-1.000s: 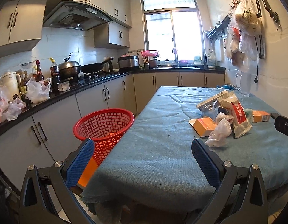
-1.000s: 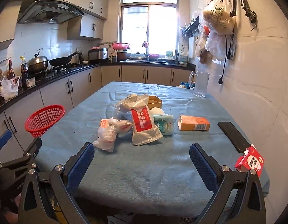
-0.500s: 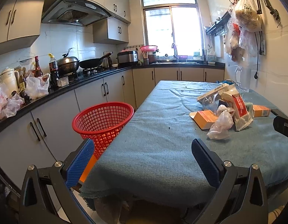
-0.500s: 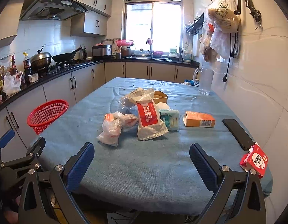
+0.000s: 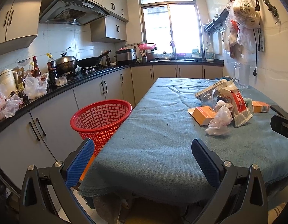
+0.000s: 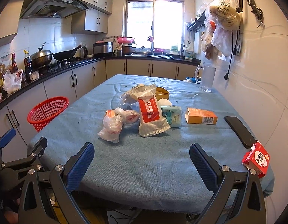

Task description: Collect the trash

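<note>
A pile of trash lies mid-table on the blue cloth: a crumpled clear bag, a red-and-white wrapper, a tissue pack, an orange carton and a red carton at the right edge. A red mesh basket stands left of the table, also in the right wrist view. My left gripper is open and empty at the table's near edge. My right gripper is open and empty, short of the pile.
A black phone lies near the right edge. A glass pitcher stands at the far right. Counters with pots and bottles run along the left. Bags hang on the right wall.
Both grippers have pulled back and risen slightly; the table and pile look a little farther away. Both stay open and empty.
</note>
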